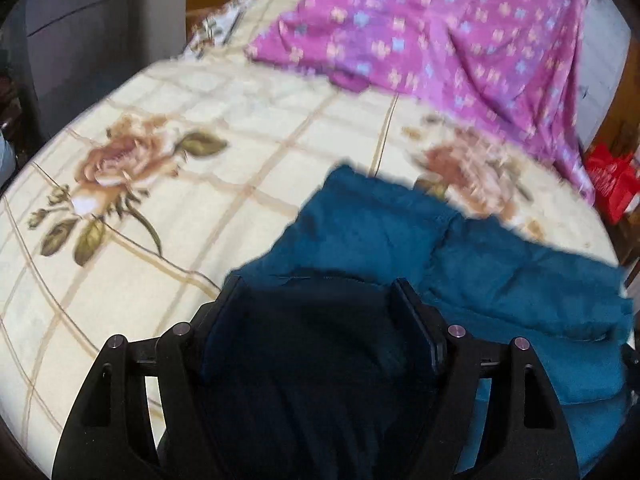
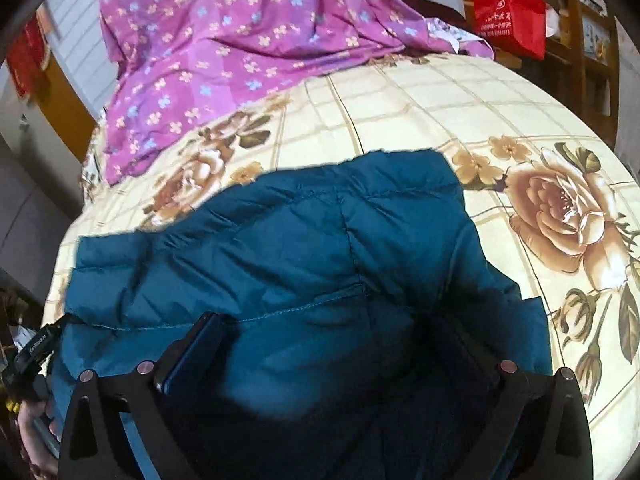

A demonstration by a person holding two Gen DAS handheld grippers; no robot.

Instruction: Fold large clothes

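A teal quilted jacket [image 1: 380, 224] lies on a bed with a cream, rose-printed sheet [image 1: 200, 120]. In the left wrist view a thick fold of it rises between the fingers of my left gripper [image 1: 314, 280] and fills the gap from pad to pad, so the gripper is shut on it. In the right wrist view the jacket [image 2: 280, 248] is spread flat, its hem seam just ahead of my right gripper [image 2: 340, 324]. That gripper stands wide open above the fabric, with its pads off the cloth.
A purple flower-print cloth [image 2: 220, 40] is heaped at the far end of the bed sheet [image 2: 440, 112]. A red bag [image 2: 508, 16] hangs by wooden shelves [image 2: 580, 40]. A person's hand [image 2: 32, 432] shows at the lower left edge. Grey cabinets [image 1: 80, 32] stand beside the bed.
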